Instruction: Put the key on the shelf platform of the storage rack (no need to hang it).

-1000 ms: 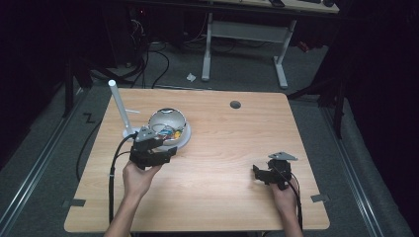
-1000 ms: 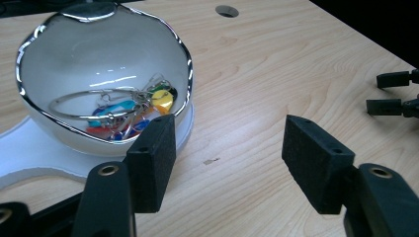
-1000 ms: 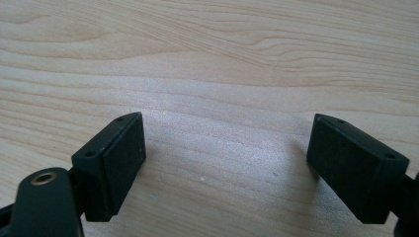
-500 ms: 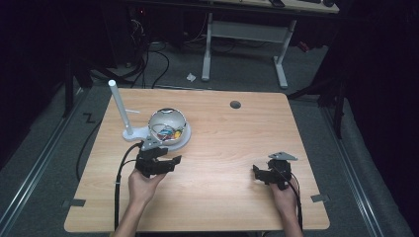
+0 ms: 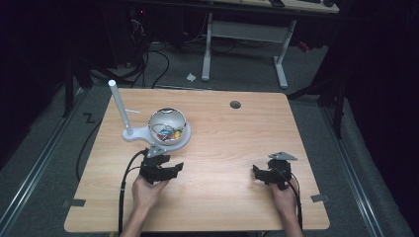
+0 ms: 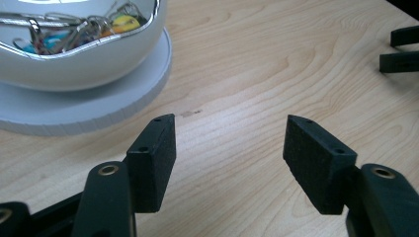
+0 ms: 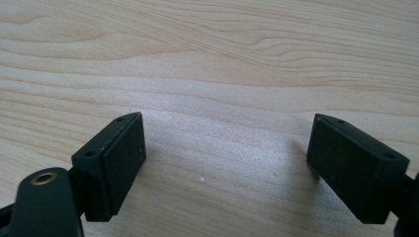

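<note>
Round white glossy bowl (image 5: 168, 129) on a flat white disc base, standing on the far left part of the light wooden counter (image 5: 222, 148), with a slim white upright post (image 5: 120, 106) rising from the same base at its left. Cut off at the top and left edges in the left gripper view, so only the lower rim and part of the base visible there. Inside the bowl, a tangle of metal paper clips (image 6: 74, 29) in silver, blue and yellow; single pieces hard to tell apart, and the bowl's floor hidden beneath them. Just in front of the bowl, low over the counter, the left gripper (image 5: 173, 168), jaws spread wide, bare wood between the pads, nothing held. Well apart, near the right front of the counter, the right gripper (image 5: 257, 173), jaws likewise wide open and empty over plain wood grain. Small dark round hole (image 5: 235, 104) in the counter toward its far edge.
</note>
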A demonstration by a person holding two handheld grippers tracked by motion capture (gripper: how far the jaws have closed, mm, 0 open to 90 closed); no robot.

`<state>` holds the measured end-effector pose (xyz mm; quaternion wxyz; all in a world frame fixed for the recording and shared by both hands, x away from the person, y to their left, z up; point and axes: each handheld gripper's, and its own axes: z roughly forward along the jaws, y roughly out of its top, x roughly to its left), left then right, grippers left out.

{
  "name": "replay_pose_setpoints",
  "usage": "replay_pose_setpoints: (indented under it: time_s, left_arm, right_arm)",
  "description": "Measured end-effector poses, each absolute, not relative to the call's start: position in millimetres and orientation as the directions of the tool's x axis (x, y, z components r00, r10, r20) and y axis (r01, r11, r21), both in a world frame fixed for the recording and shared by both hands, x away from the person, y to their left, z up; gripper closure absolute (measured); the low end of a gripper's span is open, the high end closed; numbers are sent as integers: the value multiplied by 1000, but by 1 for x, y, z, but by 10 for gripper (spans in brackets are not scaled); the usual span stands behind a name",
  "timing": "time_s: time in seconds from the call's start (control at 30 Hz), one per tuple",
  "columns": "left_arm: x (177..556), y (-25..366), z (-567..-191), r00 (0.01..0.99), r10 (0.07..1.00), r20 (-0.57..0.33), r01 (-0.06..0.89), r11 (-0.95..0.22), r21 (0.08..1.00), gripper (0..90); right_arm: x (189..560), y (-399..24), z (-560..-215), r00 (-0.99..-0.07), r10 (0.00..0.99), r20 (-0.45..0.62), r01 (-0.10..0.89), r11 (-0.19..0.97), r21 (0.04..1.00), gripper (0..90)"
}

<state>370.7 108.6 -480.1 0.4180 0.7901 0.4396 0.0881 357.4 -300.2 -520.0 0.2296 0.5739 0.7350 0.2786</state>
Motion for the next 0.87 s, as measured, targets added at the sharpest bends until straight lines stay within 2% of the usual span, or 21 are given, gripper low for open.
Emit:
replay_pose_setpoints:
  time_s: [0.17,0.43,0.67,0.87]
  left_arm:
    - [369,106,-489,591,774,-227,628,-265,732,377]
    - [365,99,-508,576,802,-158,621,-305,722,377]
    - [354,88,-525,559,829,-27,578,-366,729,355]
    - [354,87,-526,554,832,-42,589,-355,726,333]
  right_arm:
    - [357,-300,-520,-235,972,-18,716,186,673,152]
    - [357,-300,-520,-235,972,-18,716,186,673,152]
    - [357,-300,-520,-235,972,-18,716,186,673,152]
    - [357,-300,-520,-235,972,-18,716,185,673,152]
